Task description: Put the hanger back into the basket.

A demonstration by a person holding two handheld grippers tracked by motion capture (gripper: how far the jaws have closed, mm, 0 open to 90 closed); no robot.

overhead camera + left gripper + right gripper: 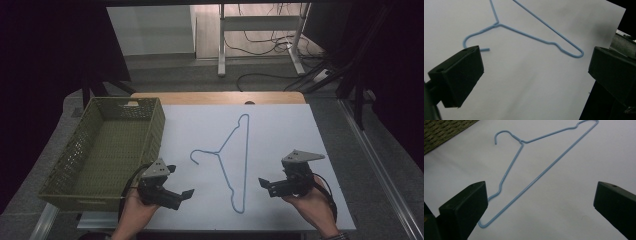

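- The blue hanger (235, 160) lies flat on the white sheet (280, 130) in the middle of the table, with its hook pointing toward the green basket (107, 150) on the left.
- The left gripper (179, 196) is near the hook end, not touching it. Its jaws are wide apart and hold nothing.
- The right gripper (265, 184) is just beside the long straight wire, also not touching. Its jaws are wide apart and hold nothing too.
- The wire is very thin and lies flat. I think the jaws could close over it and miss, or just push it along the sheet.
- If a jaw presses down hard, it might catch the sheet and wrinkle it or drag it.
- If only one end gets pinched, the hanger could swing and slip out, because it is long and light.
- The hook (471, 40) could catch on the holes in the basket wall if the hanger goes that way, and then get stuck on the rim.
- The hanger looks long next to the basket, so it may need to go in slanted, or it could sit on top and fall off.
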